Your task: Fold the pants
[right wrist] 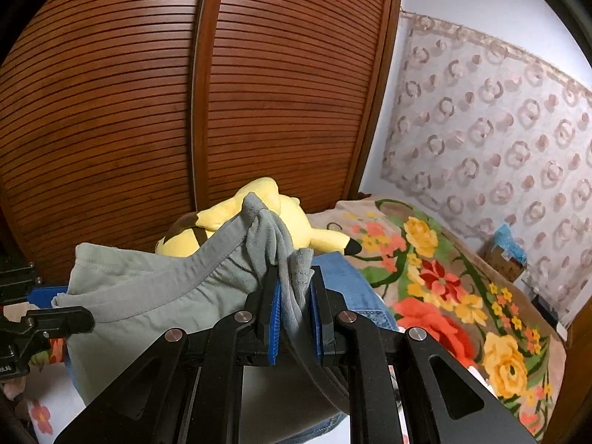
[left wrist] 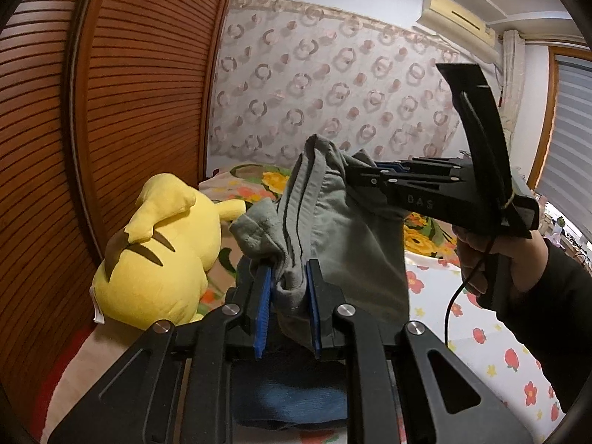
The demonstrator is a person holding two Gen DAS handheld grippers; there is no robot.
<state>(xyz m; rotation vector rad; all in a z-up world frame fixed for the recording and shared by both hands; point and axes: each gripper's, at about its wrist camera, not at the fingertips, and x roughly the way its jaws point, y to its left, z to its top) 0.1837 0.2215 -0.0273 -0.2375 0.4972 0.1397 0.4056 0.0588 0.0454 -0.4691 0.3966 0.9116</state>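
The grey pants point(left wrist: 347, 229) hang in the air above the bed, held by the waistband between both grippers. My left gripper point(left wrist: 290, 288) is shut on a bunched part of the waistband. My right gripper point(right wrist: 296, 303) is shut on another bunch of the waistband point(right wrist: 207, 259); it also shows in the left wrist view point(left wrist: 355, 177), gripping the cloth from the right. The left gripper's body shows at the left edge of the right wrist view point(right wrist: 29, 318). The lower legs of the pants are hidden below the grippers.
A yellow plush toy point(left wrist: 159, 255) lies on the bed against the brown slatted wardrobe doors point(right wrist: 148, 111). A blue denim garment point(right wrist: 355, 288) lies under the pants. A floral blanket point(right wrist: 462, 296) and a flowered white sheet point(left wrist: 499, 351) cover the bed. A patterned curtain point(left wrist: 325, 85) hangs behind.
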